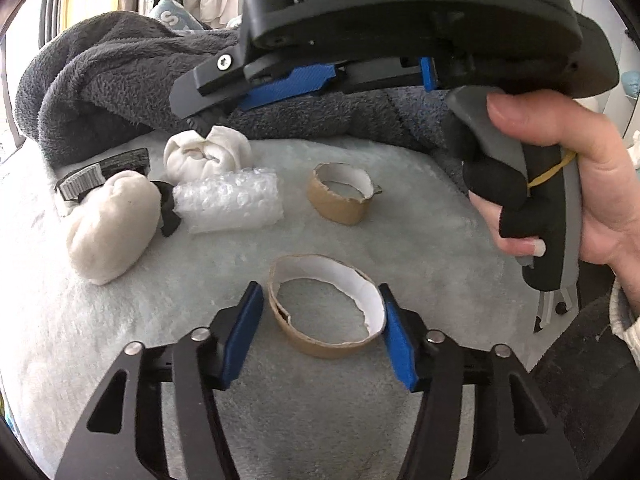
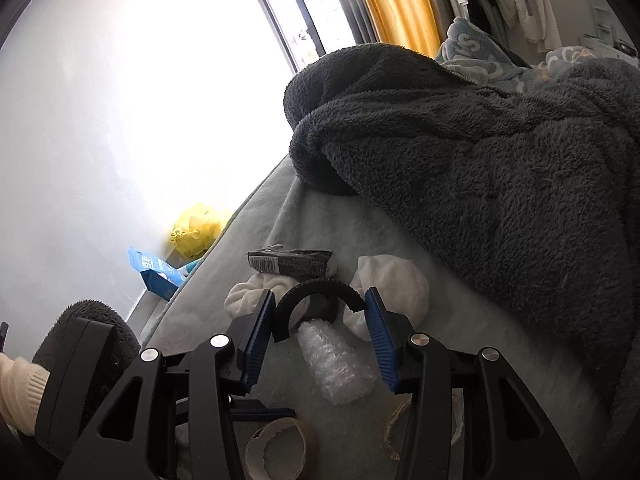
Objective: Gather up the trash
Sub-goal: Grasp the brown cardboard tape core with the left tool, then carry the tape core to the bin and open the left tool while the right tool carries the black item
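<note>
On the pale fleece-covered bed (image 1: 400,240), the trash is lying scattered around one landmark, the roll of bubble wrap (image 1: 230,202). The left gripper (image 1: 320,336) is reaching with its blue pads spread apart on either side of the torn cardboard ring (image 1: 326,312), which is sitting on the near side of the bubble wrap; the pads are flanking the ring but not yet squeezing it. A smaller cardboard ring (image 1: 342,194) is lying just to the right of the bubble wrap, two balled white socks (image 1: 110,228) are crowding its left and far sides, and a dark printed packet (image 1: 102,174) is resting beyond them, below the heaped grey blanket (image 1: 120,80).

The right gripper (image 2: 320,334) is hanging over the bubble wrap's far end with its pads apart. A black ribbed curved piece (image 2: 316,298) is sitting between them, touching neither pad as far as I can tell, so it is clamped on nothing.

The main risk, I judge, is the ring itself: it is thin, ragged and already split, so it is likely to buckle into an oval or pop sideways out of the pads when they close. The soft bed is giving underneath, so pressing down could snag the fleece. The two grippers are also working very close together, and one could knock the other. On the right side, closing could catch a sock along with the intended piece.
</note>
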A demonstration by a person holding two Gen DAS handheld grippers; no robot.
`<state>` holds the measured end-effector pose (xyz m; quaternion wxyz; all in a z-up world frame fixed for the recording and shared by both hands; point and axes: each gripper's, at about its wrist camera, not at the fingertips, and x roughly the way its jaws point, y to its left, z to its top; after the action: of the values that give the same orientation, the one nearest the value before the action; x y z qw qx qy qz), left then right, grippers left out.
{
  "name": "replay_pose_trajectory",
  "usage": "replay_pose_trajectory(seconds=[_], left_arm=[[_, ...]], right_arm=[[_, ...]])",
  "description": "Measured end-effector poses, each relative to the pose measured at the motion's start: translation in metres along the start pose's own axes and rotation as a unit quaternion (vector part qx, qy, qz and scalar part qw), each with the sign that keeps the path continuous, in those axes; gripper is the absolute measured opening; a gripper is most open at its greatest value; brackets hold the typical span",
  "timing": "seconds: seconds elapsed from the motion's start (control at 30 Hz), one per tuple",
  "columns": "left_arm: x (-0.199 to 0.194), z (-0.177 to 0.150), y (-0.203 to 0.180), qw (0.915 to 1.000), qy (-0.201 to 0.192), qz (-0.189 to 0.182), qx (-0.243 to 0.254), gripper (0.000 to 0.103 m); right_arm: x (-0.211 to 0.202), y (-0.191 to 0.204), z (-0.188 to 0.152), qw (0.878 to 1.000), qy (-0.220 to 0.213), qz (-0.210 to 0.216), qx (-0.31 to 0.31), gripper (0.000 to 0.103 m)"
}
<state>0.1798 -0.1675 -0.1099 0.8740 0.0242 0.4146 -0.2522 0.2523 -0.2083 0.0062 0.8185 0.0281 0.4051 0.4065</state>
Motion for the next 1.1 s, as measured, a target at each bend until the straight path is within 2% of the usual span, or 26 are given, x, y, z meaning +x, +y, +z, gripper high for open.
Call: replay_pose_trajectory(seconds=[0.13, 0.33, 0.43, 0.57, 0.73, 0.87, 1.1], left_arm=[[-0.002, 0.000, 0.000, 1.0000, 0.002, 0.005, 0.002, 0.053], [-0.012, -0.002, 0.005, 0.9998, 0.004, 0.019, 0.002, 0.052], [-0.024, -0.004, 0.013, 0.9993, -0.010, 0.035, 0.001, 0.052], [-0.043, -0.007, 0.029, 0.9981, -0.032, 0.053, -0.004, 0.052], [-0.068, -0.006, 0.054, 0.9968, -0.046, 0.058, -0.031, 0.052], [-0.087, -0.008, 0.075, 0.9939, -0.064, 0.074, -0.050, 0.052], [-0.114, -0.017, 0.121, 0.9866, -0.073, 0.115, -0.090, 0.052]], right_arm=[[0.000, 0.003, 0.004, 1.000, -0.005, 0.001, 0.011, 0.047], [0.002, 0.006, 0.008, 0.999, -0.011, -0.012, 0.032, 0.047], [0.002, 0.011, 0.009, 0.999, -0.014, -0.020, 0.034, 0.047], [-0.001, 0.022, 0.015, 0.999, -0.024, -0.031, 0.035, 0.047], [0.000, 0.040, 0.025, 0.998, -0.038, -0.031, 0.035, 0.047], [0.011, 0.058, 0.032, 0.999, -0.034, -0.030, 0.025, 0.047], [0.037, 0.088, 0.045, 1.000, -0.020, -0.020, 0.003, 0.047]])
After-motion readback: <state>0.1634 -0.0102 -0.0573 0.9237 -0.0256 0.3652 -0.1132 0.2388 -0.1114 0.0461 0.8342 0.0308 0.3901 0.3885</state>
